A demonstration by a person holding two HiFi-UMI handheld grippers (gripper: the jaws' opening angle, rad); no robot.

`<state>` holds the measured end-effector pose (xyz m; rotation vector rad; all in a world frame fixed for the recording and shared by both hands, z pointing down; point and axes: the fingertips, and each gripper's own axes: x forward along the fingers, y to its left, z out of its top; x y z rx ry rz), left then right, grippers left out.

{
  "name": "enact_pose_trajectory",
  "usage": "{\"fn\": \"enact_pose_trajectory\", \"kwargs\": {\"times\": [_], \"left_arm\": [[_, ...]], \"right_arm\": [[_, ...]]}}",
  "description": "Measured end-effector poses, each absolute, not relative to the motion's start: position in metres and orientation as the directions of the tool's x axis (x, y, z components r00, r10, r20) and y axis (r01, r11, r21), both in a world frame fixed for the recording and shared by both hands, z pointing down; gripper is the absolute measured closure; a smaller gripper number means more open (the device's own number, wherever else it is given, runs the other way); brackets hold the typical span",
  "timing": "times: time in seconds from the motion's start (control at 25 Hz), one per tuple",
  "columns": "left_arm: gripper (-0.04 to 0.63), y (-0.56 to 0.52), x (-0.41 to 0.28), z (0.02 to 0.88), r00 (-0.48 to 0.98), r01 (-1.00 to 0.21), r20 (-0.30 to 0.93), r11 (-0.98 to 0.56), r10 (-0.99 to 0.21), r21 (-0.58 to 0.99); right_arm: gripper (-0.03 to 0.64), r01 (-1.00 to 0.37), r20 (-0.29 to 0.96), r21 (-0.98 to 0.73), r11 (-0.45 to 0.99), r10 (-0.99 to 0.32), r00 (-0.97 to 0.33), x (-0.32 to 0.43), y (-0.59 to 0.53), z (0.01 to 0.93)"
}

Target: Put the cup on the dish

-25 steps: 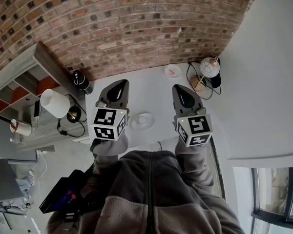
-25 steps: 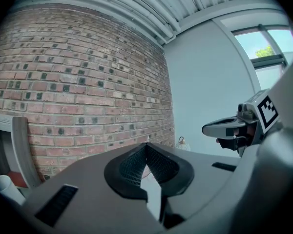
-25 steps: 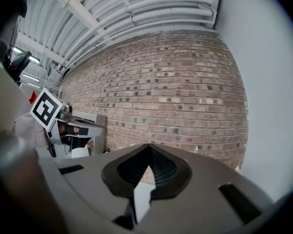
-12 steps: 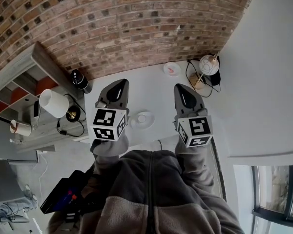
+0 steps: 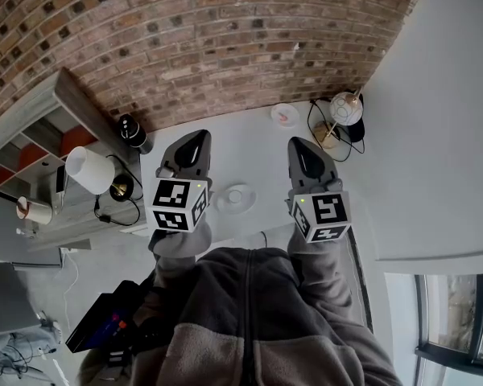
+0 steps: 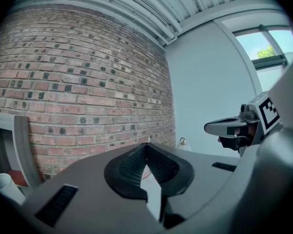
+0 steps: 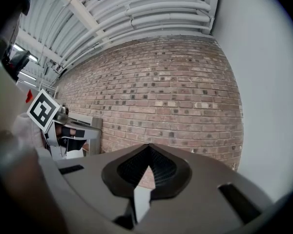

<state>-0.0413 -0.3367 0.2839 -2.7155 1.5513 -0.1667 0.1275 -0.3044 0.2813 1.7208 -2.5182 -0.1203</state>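
Flanking the dish [image 5: 237, 198] on the tabletop [image 5: 249, 147], the left tongs [image 5: 196, 141] and right tongs [image 5: 299, 147] are closed on nothing, while what looks like the cup [image 5: 284, 116] sits far right, apart from it.

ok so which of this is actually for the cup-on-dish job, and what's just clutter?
For the job:
- dish, between the tools
- cup, probably; small and hard to make out
- left tool and right tool, both shut and empty

Lying about:
- globe lamp
- black cylinder
- white lampshade
- paper cup, off to the left
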Motion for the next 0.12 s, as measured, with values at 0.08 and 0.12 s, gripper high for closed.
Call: {"fn": "enact_pose_trajectory", "kwargs": {"times": [0.08, 0.12], "left_arm": [[0.589, -0.3374, -0.0429, 0.2832, 0.503, -0.859, 0.088, -0.509, -0.860, -0.062], [0.589, -0.3378, -0.0437, 0.2827, 0.503, -0.859, 0.088, -0.509, -0.860, -0.062]], "right_arm": [[0.617, -0.925, 0.022, 0.115, 0.362, -0.932, -0.361, 0.1250, -0.3053, 0.2786], [0.617, -0.925, 0.020, 0.115, 0.361, -0.932, -0.362, 0.1236, -0.3059, 0.2771]]}}
